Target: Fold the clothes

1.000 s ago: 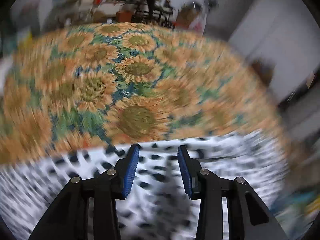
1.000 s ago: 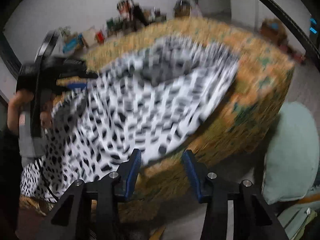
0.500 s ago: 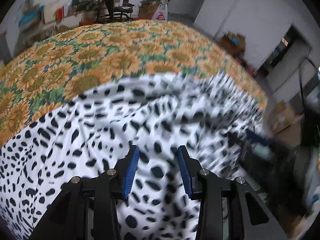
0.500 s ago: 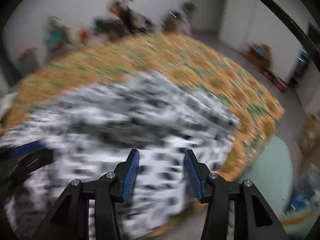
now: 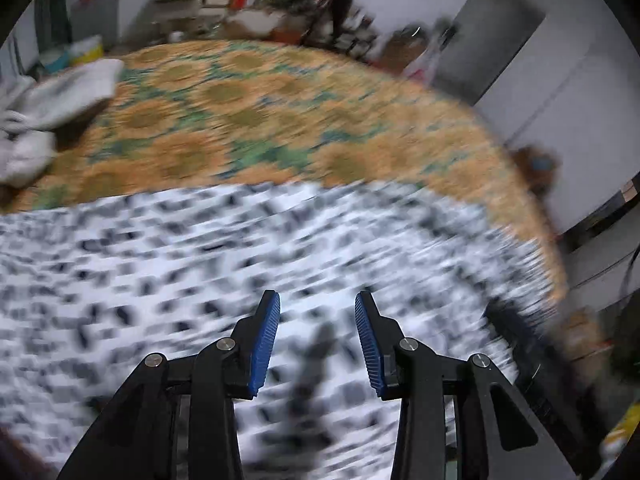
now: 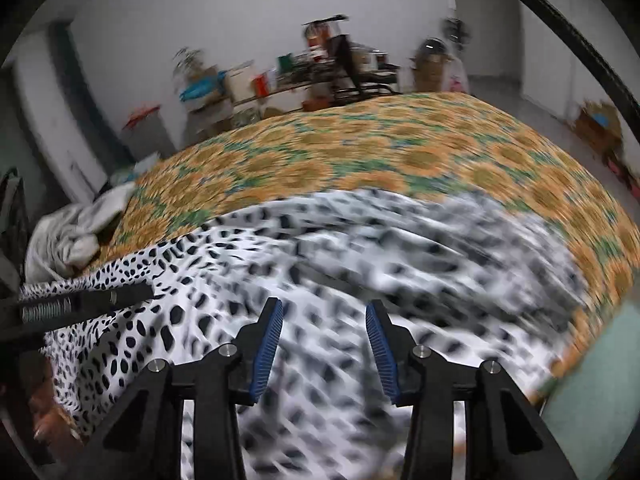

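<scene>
The black-and-white spotted garment [image 6: 320,280] lay spread over the near part of the bed's sunflower-print cover [image 6: 400,152]. The left gripper [image 5: 317,322] stood above it with fingers wide apart, holding nothing. The right gripper [image 6: 324,328] was likewise wide and empty over the cloth. A pile of pale clothes [image 6: 68,236] sat at the bed's left edge, apart from the garment. Both views were blurred

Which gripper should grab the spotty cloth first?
Probably the right hand-held gripper: open, above the black-spotted white fabric, whose rumpled fold lies just ahead. The left hand-held gripper, also open, faces flat cloth.
</scene>
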